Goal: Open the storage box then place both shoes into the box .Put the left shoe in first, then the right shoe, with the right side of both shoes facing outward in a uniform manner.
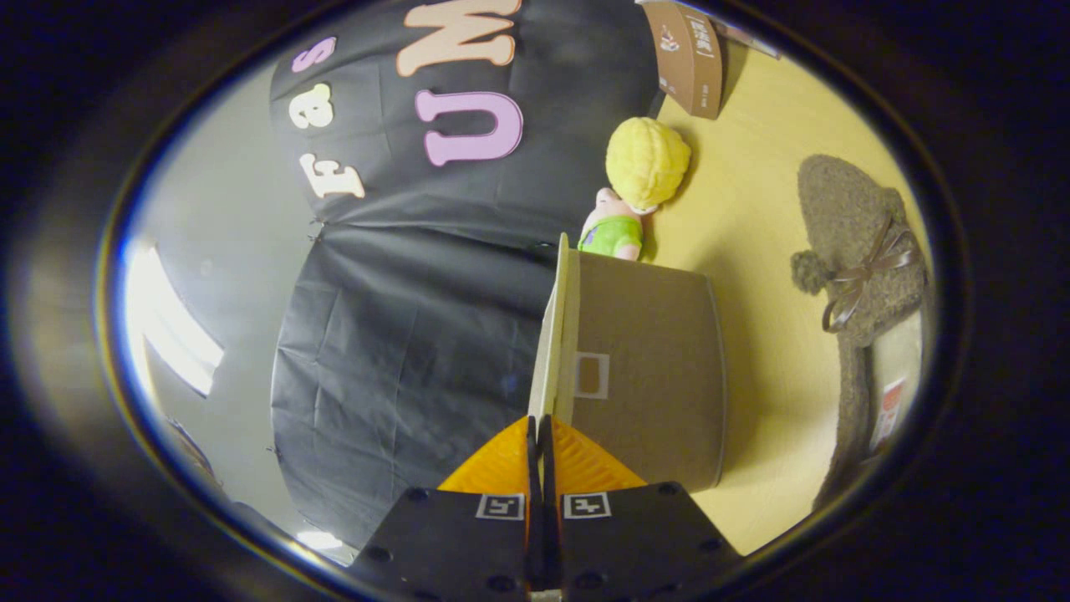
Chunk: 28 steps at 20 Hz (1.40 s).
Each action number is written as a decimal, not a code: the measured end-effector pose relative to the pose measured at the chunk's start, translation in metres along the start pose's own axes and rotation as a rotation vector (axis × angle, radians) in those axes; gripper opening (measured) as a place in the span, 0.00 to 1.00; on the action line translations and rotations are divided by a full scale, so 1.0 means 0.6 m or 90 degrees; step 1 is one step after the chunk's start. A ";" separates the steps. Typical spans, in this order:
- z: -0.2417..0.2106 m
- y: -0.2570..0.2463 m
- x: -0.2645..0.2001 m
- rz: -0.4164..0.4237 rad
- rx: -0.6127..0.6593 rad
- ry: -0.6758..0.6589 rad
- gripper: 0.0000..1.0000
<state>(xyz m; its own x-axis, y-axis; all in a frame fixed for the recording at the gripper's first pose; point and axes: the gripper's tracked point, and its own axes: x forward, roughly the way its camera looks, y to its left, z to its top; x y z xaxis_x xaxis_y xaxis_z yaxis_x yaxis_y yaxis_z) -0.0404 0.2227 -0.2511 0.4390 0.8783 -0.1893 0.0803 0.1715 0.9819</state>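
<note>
The view is rolled sideways, so the yellow table (752, 209) runs up the right side. The brown cardboard storage box (652, 385) stands just ahead of my fingers. Its thin pale lid (558, 318) is lifted a little off the box body, and the lid's near edge runs in between my fingertips. My gripper (542, 431) is shut on that lid edge. Beyond the box, to its right, a grey fuzzy shoe (853, 226) with a ribbon bow and a pom-pom lies on the table. A pale inner part with a label shows at its near end.
A small doll (639, 176) with yellow hair and a green top lies on the table just behind the box. A brown carton (690, 54) stands further back. The black cloth wall (418, 334) is on the left.
</note>
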 end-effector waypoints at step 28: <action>-0.085 0.324 0.223 -0.005 -0.249 0.071 0.06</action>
<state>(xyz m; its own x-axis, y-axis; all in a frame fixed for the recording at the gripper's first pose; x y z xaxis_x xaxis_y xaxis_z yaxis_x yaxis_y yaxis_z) -0.0120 0.3963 -0.0860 0.3390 0.9154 -0.2173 -0.2732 0.3168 0.9083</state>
